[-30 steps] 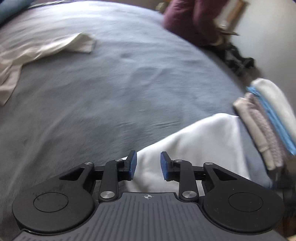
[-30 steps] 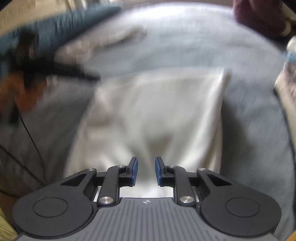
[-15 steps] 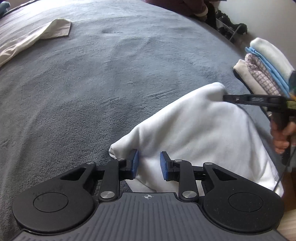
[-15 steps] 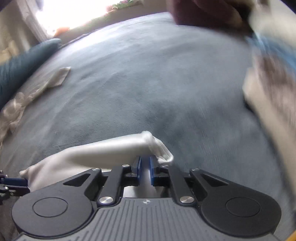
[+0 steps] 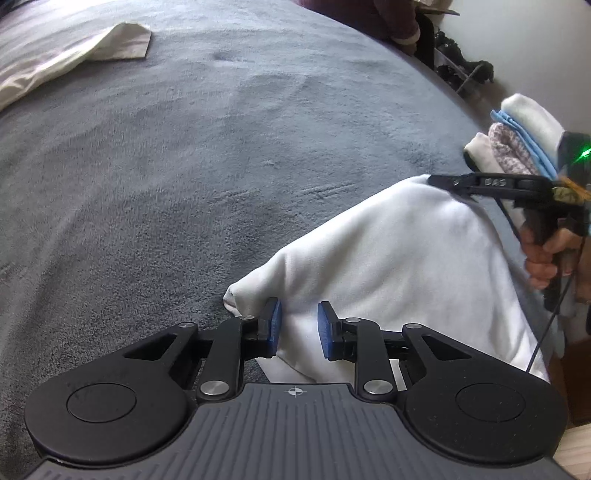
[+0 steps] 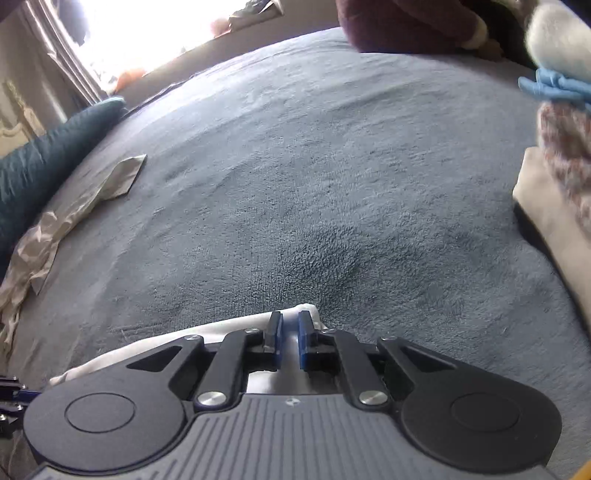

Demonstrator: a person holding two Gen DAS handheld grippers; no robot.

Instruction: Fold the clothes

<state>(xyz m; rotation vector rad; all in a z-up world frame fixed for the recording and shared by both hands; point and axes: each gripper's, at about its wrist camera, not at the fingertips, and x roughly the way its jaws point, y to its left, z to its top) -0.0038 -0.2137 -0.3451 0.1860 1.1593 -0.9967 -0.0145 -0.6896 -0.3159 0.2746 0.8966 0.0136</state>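
Note:
A white garment [image 5: 399, 266] lies on the grey bed cover [image 5: 184, 166] at the near right. My left gripper [image 5: 297, 328] is open, its blue pads straddling the garment's near left corner. My right gripper [image 5: 434, 181] shows in the left wrist view, holding the garment's far corner up. In the right wrist view that gripper [image 6: 290, 338] is nearly closed over the white cloth [image 6: 221, 328]; the cloth between the pads is hidden.
A stack of folded clothes [image 5: 517, 140] sits at the bed's right edge; it also shows in the right wrist view [image 6: 554, 177]. A cream garment [image 5: 74, 59] lies spread at the far left. A teal pillow [image 6: 44, 162] lies far left. A person in maroon [image 6: 406, 22] sits beyond the bed.
My right gripper moved to the garment's far corner and closed on it, lifting it. My left gripper moved up to the near left corner and stays open.

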